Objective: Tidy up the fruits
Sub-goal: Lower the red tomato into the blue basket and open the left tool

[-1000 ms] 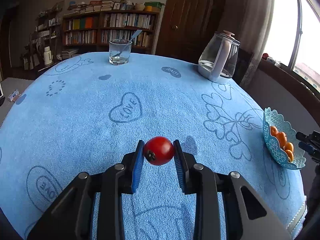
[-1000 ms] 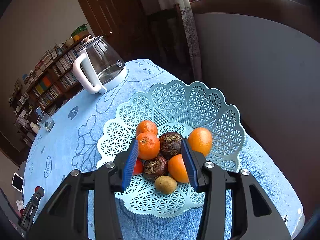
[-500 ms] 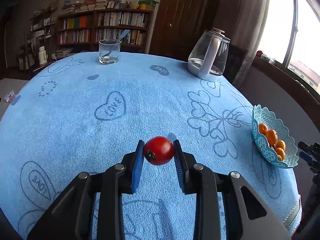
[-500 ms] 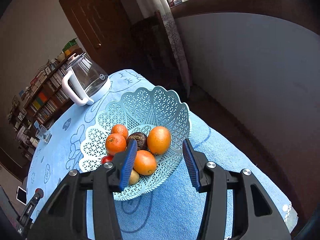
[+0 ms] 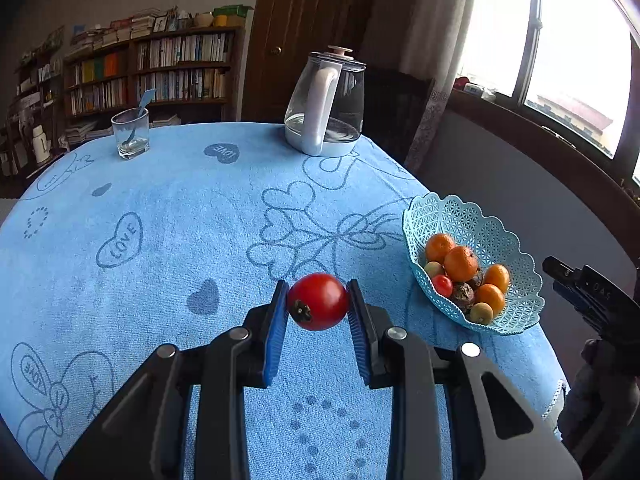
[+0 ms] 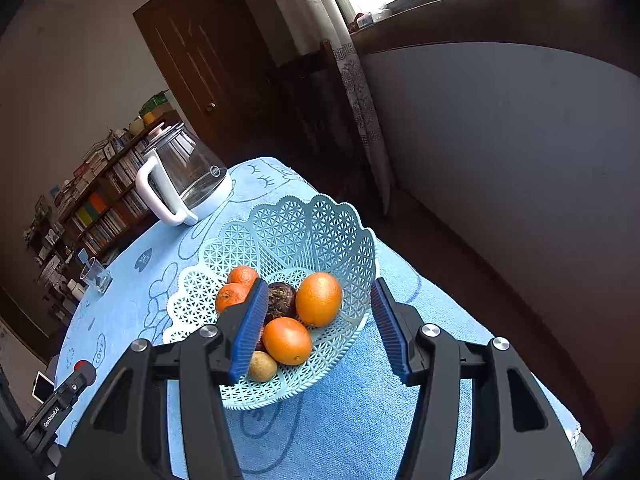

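Left gripper [image 5: 318, 303] was clamped on a red tomato [image 5: 318, 301], held above the blue tablecloth [image 5: 168, 216], short of the basket [image 5: 496, 236]. Right gripper [image 6: 318, 322] stood apart, jaws just widened, gripping nothing, over the basket's near rim with oranges [image 6: 319, 299] inside.

The desk [image 5: 168, 216] is covered in a soft blue terry cloth, matt and nubbly, printed with darker hearts. The basket [image 5: 460, 216] looks like pale turquoise plastic, pierced in a lace pattern, with a slight sheen. The tomato [image 5: 318, 301] has smooth, glossy red skin; the oranges [image 6: 319, 299] are finely dimpled and shiny. The jug [image 5: 326, 104] is clear glass with a white plastic handle; the tumbler [image 5: 130, 133] is clear glass too. Behind, the door [image 5: 304, 36] and bookshelf [image 5: 152, 76] are dark wood.
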Action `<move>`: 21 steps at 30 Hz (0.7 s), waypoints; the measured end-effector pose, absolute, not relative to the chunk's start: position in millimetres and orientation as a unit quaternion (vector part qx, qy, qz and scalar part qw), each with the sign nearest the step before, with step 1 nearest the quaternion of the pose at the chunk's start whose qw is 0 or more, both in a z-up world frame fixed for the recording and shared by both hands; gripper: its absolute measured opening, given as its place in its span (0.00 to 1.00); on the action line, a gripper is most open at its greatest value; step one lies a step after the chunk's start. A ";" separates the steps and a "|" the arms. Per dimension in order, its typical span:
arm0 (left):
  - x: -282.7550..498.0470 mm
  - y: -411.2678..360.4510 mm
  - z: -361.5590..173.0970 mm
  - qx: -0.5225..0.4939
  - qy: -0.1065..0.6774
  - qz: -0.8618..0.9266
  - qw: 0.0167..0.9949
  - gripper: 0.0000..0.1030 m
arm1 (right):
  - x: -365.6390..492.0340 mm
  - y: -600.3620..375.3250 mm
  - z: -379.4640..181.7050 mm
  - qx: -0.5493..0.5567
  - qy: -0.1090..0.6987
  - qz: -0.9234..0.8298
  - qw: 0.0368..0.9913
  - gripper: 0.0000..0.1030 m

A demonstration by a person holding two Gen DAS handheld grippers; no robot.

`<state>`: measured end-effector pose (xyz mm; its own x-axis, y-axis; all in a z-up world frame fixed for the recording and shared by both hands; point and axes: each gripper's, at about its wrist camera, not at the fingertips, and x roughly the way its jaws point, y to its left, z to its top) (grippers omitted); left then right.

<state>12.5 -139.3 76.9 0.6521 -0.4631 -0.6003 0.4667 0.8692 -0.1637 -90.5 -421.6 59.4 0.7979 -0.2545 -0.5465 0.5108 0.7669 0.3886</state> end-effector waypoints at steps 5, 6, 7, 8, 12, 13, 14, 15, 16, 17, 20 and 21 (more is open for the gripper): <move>5.1 -177.6 78.7 0.015 0.327 -0.277 0.903 0.29 | -86.4 -412.8 54.1 0.236 0.241 -0.227 0.914 0.55; 3.4 -185.7 78.0 0.018 0.327 -0.283 0.902 0.29 | -85.5 -413.0 52.7 0.237 0.244 -0.223 0.913 0.55; 1.7 -193.6 77.4 0.022 0.327 -0.289 0.900 0.29 | -84.8 -413.9 51.4 0.240 0.247 -0.222 0.912 0.55; 0.3 -201.5 76.4 0.027 0.328 -0.296 0.897 0.29 | -84.8 -415.2 50.6 0.242 0.248 -0.223 0.911 0.55; -3.4 -228.9 73.5 0.041 0.330 -0.319 0.888 0.29 | -88.0 -424.5 48.5 0.255 0.249 -0.234 0.905 0.56; -3.6 -235.1 72.7 0.044 0.330 -0.324 0.885 0.29 | -88.8 -426.9 48.3 0.259 0.248 -0.236 0.903 0.56; -3.3 -240.6 71.6 0.046 0.331 -0.328 0.884 0.29 | -89.7 -429.1 47.9 0.262 0.248 -0.238 0.902 0.56; -2.7 -245.9 70.0 0.048 0.332 -0.332 0.882 0.29 | -90.2 -430.6 47.9 0.265 0.248 -0.238 0.901 0.56; -1.2 -250.5 68.2 0.049 0.335 -0.335 0.879 0.29 | -90.3 -431.7 47.8 0.265 0.249 -0.238 0.900 0.56; 0.3 -254.4 65.9 0.050 0.338 -0.338 0.877 0.29 | -90.2 -432.4 47.9 0.265 0.250 -0.238 0.900 0.56; 2.9 -263.1 58.3 0.054 0.344 -0.341 0.873 0.29 | -90.4 -434.2 47.7 0.267 0.251 -0.238 0.900 0.56; 3.2 -265.2 56.1 0.056 0.346 -0.342 0.872 0.29 | -90.5 -434.9 47.8 0.267 0.251 -0.238 0.899 0.56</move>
<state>3.2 -265.2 56.1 0.5271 -0.5573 -0.6416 0.6343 0.7604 -0.1394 -90.5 -434.9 47.8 0.7610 -0.2938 -0.5784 0.5621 0.7437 0.3618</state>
